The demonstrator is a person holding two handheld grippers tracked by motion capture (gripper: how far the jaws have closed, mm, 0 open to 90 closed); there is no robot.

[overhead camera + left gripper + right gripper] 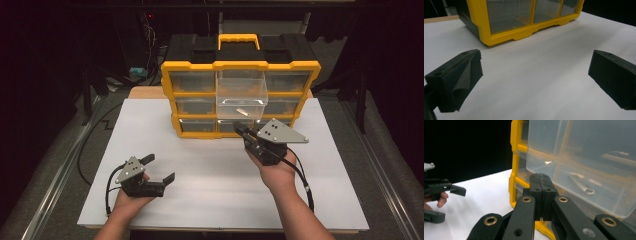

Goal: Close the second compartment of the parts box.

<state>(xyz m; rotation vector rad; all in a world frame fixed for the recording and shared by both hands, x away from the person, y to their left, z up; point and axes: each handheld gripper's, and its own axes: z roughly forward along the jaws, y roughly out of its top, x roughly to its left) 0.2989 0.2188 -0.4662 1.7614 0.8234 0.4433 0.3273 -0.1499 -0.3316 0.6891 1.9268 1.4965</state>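
While left gripper (159, 169) rests released on table, right gripper (239, 128) points clenched, empty, at pulled-out drawer (241, 97).

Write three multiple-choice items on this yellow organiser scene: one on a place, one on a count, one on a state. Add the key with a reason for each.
1. Where does the pulled-out clear drawer sit in the yellow organiser?
A. left column
B. middle column
C. right column

2. How many rows of drawers does the organiser's front show?
A. two
B. three
C. five

3. How do the jaws of the right gripper stand?
A. shut, with nothing between them
B. wide open
C. shut on a drawer handle

Key:
1 B: in the high view the drawer juts from the centre, under the yellow handle.
2 B: three rows are stacked between the yellow bars.
3 A: in the right gripper view the two pads meet flat, just in front of the drawer; the left gripper is the open one.
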